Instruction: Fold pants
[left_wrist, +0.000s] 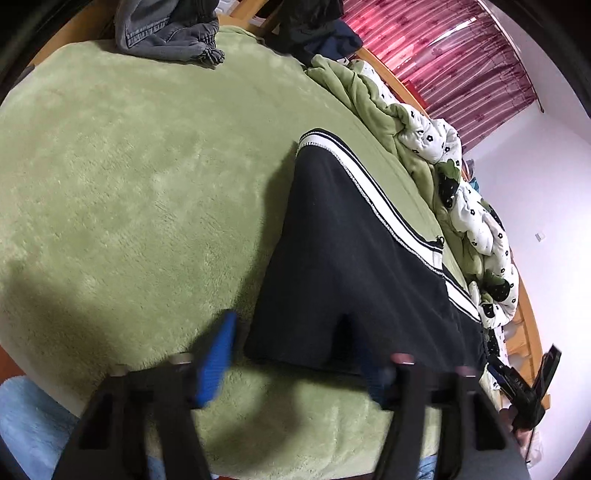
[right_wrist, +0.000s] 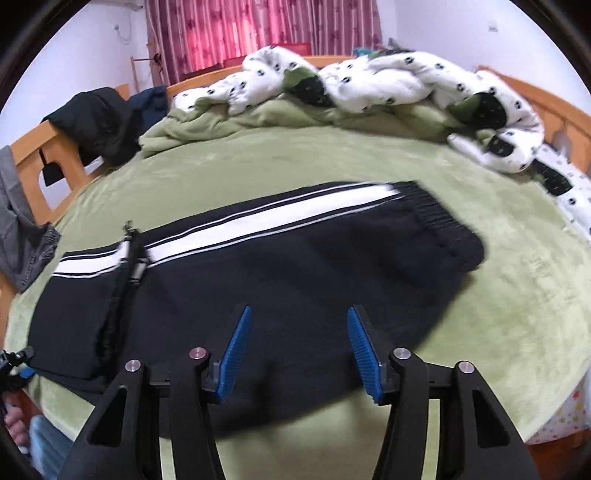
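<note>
Black pants (right_wrist: 288, 273) with a white side stripe lie flat on the green blanket, folded over, ribbed waistband to the right. They also show in the left wrist view (left_wrist: 354, 280). My right gripper (right_wrist: 299, 317) is open and empty, its blue pads (right_wrist: 236, 354) hovering over the near edge of the pants. My left gripper (left_wrist: 291, 332) is open at the pants' folded end. Its left blue pad (left_wrist: 218, 358) is over the blanket; its right pad is hidden under the black fabric.
A green fleece blanket (right_wrist: 498, 295) covers the bed. A rumpled white patterned duvet (right_wrist: 388, 85) lies along the far side. Grey jeans (left_wrist: 166, 33) and dark clothes (right_wrist: 96, 118) hang on the wooden bed frame. Red curtains (right_wrist: 258, 33) hang behind.
</note>
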